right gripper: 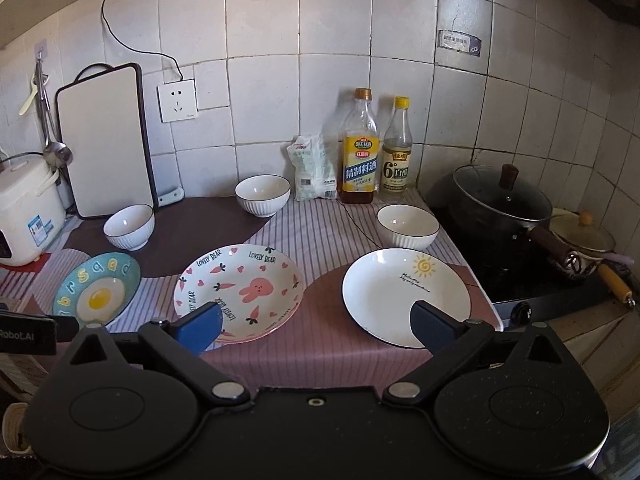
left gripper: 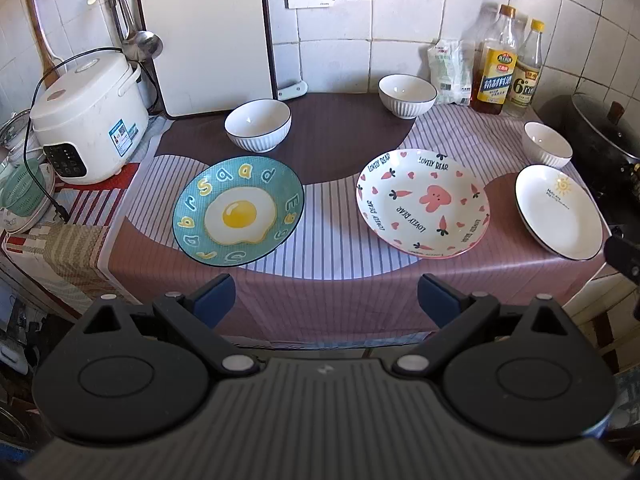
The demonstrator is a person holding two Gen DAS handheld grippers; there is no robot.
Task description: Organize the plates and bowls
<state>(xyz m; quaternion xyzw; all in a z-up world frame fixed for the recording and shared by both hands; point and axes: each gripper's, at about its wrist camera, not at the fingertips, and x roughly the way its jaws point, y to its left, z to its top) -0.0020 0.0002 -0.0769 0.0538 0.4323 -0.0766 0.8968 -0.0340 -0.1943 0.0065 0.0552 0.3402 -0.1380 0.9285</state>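
Observation:
Three plates lie in a row on the striped cloth: a teal fried-egg plate (left gripper: 238,211) (right gripper: 97,289) at left, a pink rabbit plate (left gripper: 422,203) (right gripper: 238,291) in the middle, a white sun plate (left gripper: 558,211) (right gripper: 405,294) at right. Three white ribbed bowls stand behind them: left (left gripper: 258,124) (right gripper: 129,226), middle (left gripper: 407,95) (right gripper: 262,195), right (left gripper: 547,145) (right gripper: 407,226). My left gripper (left gripper: 326,300) is open and empty, held before the table's front edge. My right gripper (right gripper: 316,326) is open and empty, above the front edge between the rabbit and sun plates.
A white rice cooker (left gripper: 86,118) stands at the left, a white cutting board (left gripper: 208,36) leans on the wall. Two bottles (right gripper: 360,148) and a bag (right gripper: 312,168) stand at the back. A lidded black pot (right gripper: 502,196) sits on the stove at right.

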